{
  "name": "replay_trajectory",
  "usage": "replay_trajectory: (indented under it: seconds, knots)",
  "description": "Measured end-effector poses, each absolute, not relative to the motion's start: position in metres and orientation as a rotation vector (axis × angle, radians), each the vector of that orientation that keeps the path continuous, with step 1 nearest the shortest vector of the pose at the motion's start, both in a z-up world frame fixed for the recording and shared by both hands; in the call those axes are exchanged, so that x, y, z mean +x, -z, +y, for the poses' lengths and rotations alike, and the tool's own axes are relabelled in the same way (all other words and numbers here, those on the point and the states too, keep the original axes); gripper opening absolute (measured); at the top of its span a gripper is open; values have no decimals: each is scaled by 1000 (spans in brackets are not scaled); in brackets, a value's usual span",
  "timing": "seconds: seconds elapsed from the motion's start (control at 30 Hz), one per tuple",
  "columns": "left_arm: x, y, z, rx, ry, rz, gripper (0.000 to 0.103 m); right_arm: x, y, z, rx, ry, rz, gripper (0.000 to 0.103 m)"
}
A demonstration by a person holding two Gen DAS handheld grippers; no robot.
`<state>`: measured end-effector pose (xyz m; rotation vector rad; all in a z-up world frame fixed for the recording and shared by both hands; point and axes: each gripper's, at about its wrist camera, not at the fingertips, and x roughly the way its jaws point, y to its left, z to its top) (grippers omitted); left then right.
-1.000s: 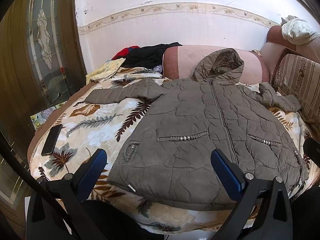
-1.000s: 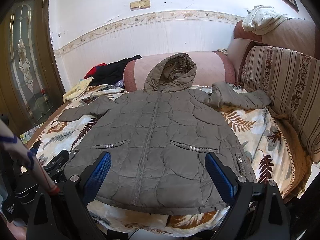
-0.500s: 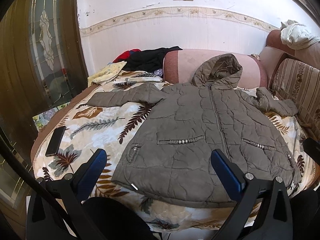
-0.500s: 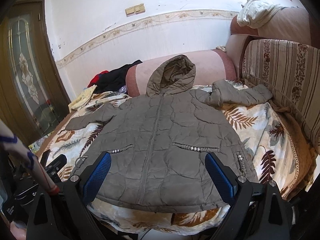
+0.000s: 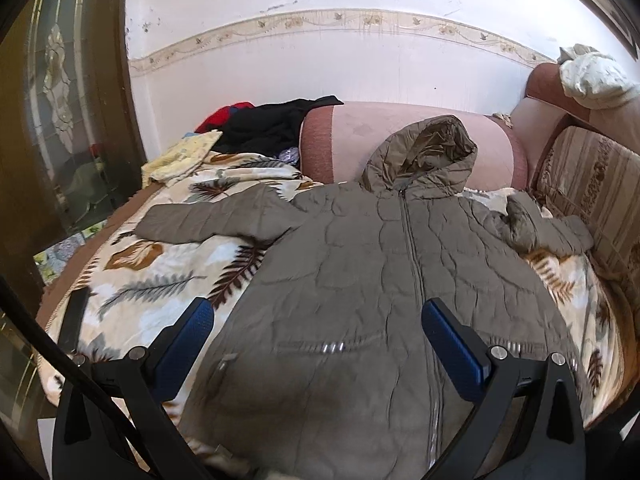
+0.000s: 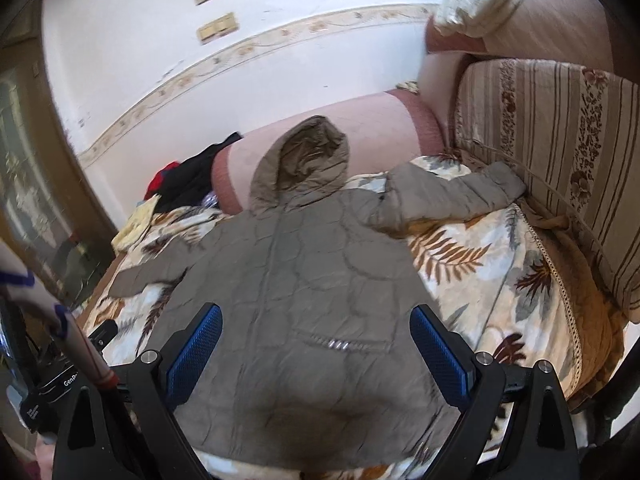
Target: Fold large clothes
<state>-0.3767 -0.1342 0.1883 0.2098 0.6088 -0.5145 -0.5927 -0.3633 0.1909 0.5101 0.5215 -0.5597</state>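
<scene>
A: Where is the hooded quilted jacket (image 5: 384, 280)?

B: Spread flat, front up and zipped, on the leaf-print blanket (image 5: 160, 280). Its hood (image 5: 428, 156) leans on the pink bolster (image 5: 360, 136) at 12 o'clock, and its sleeves reach toward 9 and 3 o'clock.

A: And the hand-held grippers?

B: The left hand-held gripper (image 5: 316, 344) and right hand-held gripper (image 6: 316, 344) both hang over the hem at 6 o'clock, jaws wide apart, holding nothing.

A: Anything else?

B: A dark phone (image 5: 74, 320) lies at the blanket's 9 o'clock edge.

A bed (image 5: 132, 276) with a leaf-print cover carries a grey-brown hooded jacket (image 5: 384, 280), spread flat straight ahead of the left hand-held gripper (image 5: 316, 336). A dark phone (image 5: 74, 322) lies to its left.
</scene>
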Motion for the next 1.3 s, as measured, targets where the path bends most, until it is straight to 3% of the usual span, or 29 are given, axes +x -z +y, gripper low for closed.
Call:
replay_trajectory:
  seconds: [0.2, 0.53, 1.0, 1.3]
  knots:
    - [-324, -184, -190, 174, 515, 621, 103, -597, -192, -436, 636, 646, 527, 97]
    - [-243, -87, -229, 250, 440, 754, 103, -612, -168, -563, 844, 788, 505, 97]
    - [-226, -75, -240, 272, 455, 723, 103, -566, -101, -720, 909, 1004, 554, 61]
    - [-219, -67, -248, 280, 445, 714, 103, -575, -54, -803, 961, 1123, 541, 58]
